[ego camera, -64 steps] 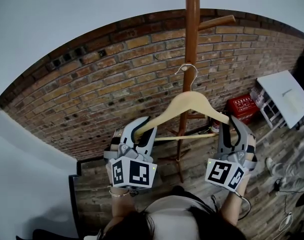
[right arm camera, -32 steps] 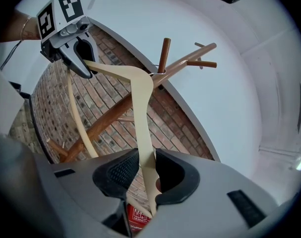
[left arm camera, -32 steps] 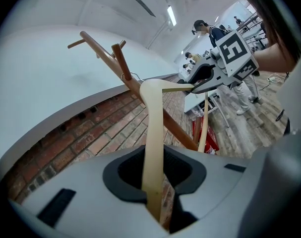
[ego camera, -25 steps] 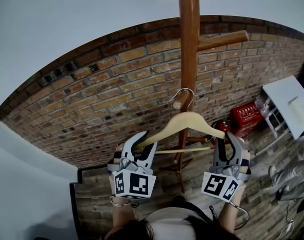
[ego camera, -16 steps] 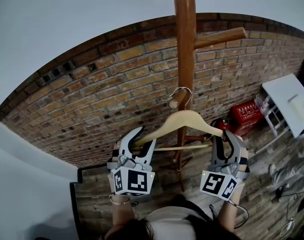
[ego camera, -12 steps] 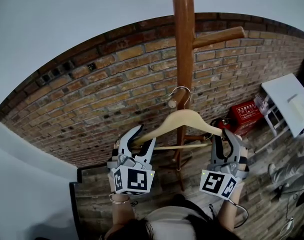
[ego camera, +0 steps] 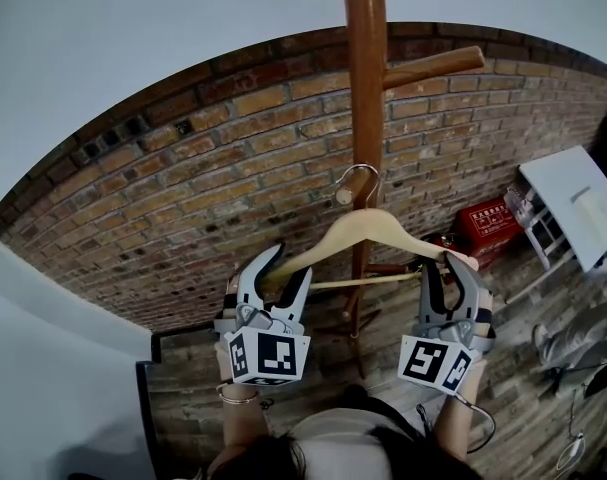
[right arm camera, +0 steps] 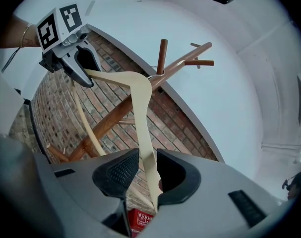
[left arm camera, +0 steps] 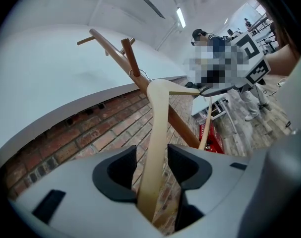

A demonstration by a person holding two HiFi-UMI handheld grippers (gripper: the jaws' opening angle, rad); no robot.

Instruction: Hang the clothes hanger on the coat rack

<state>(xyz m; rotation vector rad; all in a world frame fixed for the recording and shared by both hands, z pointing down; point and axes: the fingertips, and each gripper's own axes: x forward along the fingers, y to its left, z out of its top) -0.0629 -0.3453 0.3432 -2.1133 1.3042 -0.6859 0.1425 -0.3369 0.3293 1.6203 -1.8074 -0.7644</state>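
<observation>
Brick-patterned flooring [ego camera: 188, 393] lies under the person, whose two arms reach forward with a grey two-jaw gripper in each hand. Nearest, the left gripper [ego camera: 284, 265] has its jaws opening: the left end of the pale wooden clothes hanger [ego camera: 368, 226] runs between them, and the left gripper view shows slim gaps on both sides of the wood, so the pads are not pressing on it. The right gripper [ego camera: 443, 265] is at about the same height, its jaws closed on the hanger's right end, with the thin arm caught between the two dark pads. Between the grippers, the hanger's slim lower bar [ego camera: 363, 281] spans roughly level. Just beyond, the hanger's silver metal hook [ego camera: 361, 172] loops over the short lower peg [ego camera: 349, 191] of the tall brown wooden coat rack [ego camera: 363, 68], so the hanger hangs close against the pole. Higher up, a longer peg [ego camera: 433, 66] sticks out to the right. Behind the rack rises a red-brown brick wall [ego camera: 183, 198], and far off to the right a red box [ego camera: 486, 222] sits near a white slanted board [ego camera: 573, 193].
</observation>
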